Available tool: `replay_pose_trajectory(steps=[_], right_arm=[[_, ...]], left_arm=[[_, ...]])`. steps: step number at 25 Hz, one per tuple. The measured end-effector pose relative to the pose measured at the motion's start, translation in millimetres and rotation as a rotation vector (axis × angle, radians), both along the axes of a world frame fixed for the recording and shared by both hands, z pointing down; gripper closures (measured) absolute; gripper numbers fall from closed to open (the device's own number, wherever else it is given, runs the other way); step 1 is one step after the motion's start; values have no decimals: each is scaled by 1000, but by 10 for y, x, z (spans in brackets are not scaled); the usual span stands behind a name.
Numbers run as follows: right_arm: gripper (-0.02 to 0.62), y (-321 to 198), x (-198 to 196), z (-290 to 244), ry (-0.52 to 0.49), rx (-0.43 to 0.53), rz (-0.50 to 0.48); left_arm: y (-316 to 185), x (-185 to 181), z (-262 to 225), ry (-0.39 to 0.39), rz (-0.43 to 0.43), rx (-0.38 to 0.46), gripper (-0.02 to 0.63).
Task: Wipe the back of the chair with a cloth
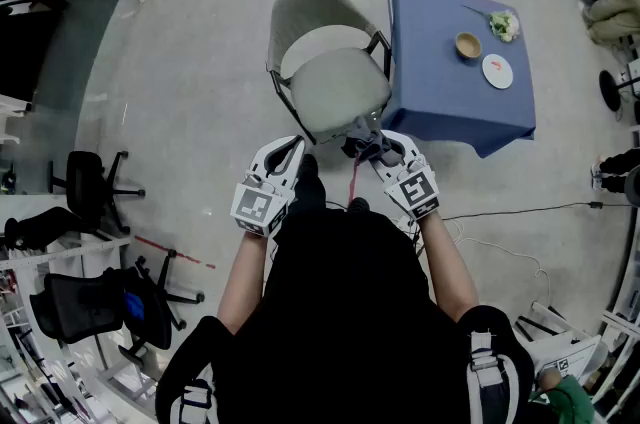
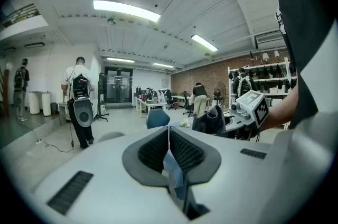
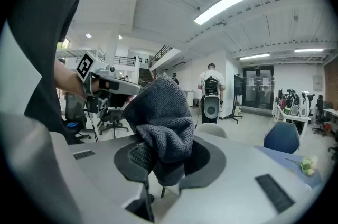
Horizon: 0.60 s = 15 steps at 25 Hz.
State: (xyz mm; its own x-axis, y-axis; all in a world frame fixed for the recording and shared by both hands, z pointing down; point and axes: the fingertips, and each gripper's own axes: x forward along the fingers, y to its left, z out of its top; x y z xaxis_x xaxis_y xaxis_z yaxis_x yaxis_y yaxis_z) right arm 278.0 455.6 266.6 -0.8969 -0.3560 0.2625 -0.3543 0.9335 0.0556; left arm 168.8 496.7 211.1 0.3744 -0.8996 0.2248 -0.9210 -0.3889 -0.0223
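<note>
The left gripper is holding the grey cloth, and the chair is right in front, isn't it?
Not quite. It is the right gripper that holds the cloth, pinched between its jaws, as the right gripper view shows. The left gripper has its jaws shut on nothing. The chair is indeed right in front.

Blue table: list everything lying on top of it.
On the blue table sit a bowl, a white plate and a green leafy bunch. Its blue cover hides the tabletop beneath.
</note>
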Motion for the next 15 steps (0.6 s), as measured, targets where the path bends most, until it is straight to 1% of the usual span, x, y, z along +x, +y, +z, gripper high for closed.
replay_pose_trajectory(steps=[6,15], right_arm=[[482,144,86,20,0,4,-7],[482,188,108,60,9,-2,-21]], left_arm=[[151,90,35,-7,0,-4,580],[175,105,-3,-14,3,9,580]])
